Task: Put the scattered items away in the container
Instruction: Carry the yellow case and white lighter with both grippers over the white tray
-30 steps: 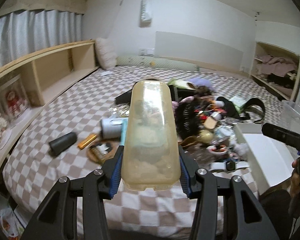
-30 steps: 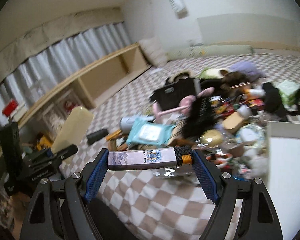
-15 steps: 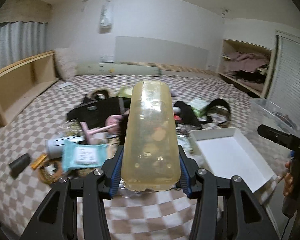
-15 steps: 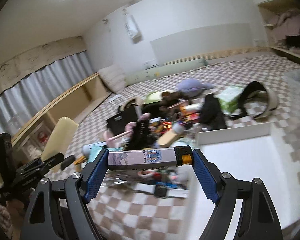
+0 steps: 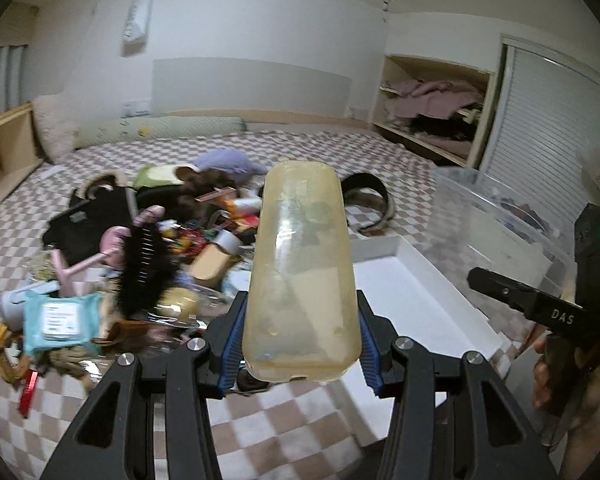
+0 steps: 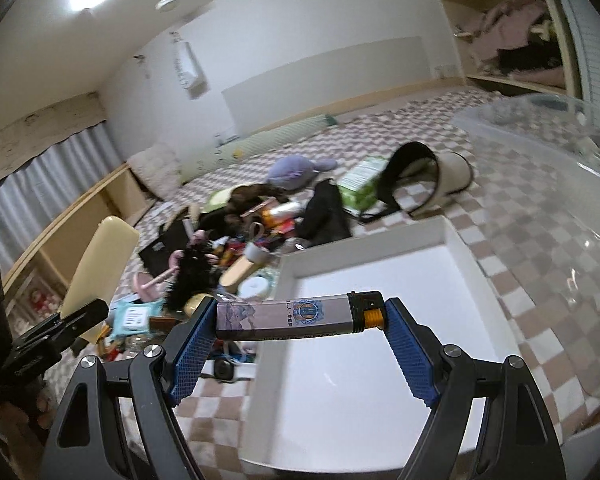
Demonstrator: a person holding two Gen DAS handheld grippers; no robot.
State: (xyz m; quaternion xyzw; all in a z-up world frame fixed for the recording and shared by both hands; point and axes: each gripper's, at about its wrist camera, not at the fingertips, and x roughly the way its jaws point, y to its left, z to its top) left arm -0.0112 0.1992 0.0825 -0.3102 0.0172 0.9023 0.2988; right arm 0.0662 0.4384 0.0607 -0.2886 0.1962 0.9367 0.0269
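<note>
The left gripper (image 5: pixel 300 334) is clamping a yellowed translucent case (image 5: pixel 302 268) at its lower end, the jaws pressed against both its sides, so the case is sticking up and away from the camera. The right gripper (image 6: pixel 300 330) is pinching a lighter (image 6: pixel 300 317) lengthwise, one blue pad on each end, orange-capped end toward 3 o'clock.

In the right wrist view the lighter is hanging above the near rim of the white tray (image 6: pixel 466 248), with the clear plastic tub (image 6: pixel 540 168) at about 2 o'clock. The clutter pile (image 5: pixel 172 248) is lying on the checked bedspread (image 5: pixel 284 420) at 10 o'clock in the left wrist view, the tray at 3 o'clock.

Which of the two is the intended container I cannot tell (the tub seems to hold a few things already). To do the drop well, each gripper should be carrying its item fully past the rim before loosening, and lowering it close to the floor, since an end-gripped lighter will likely tumble on release.
</note>
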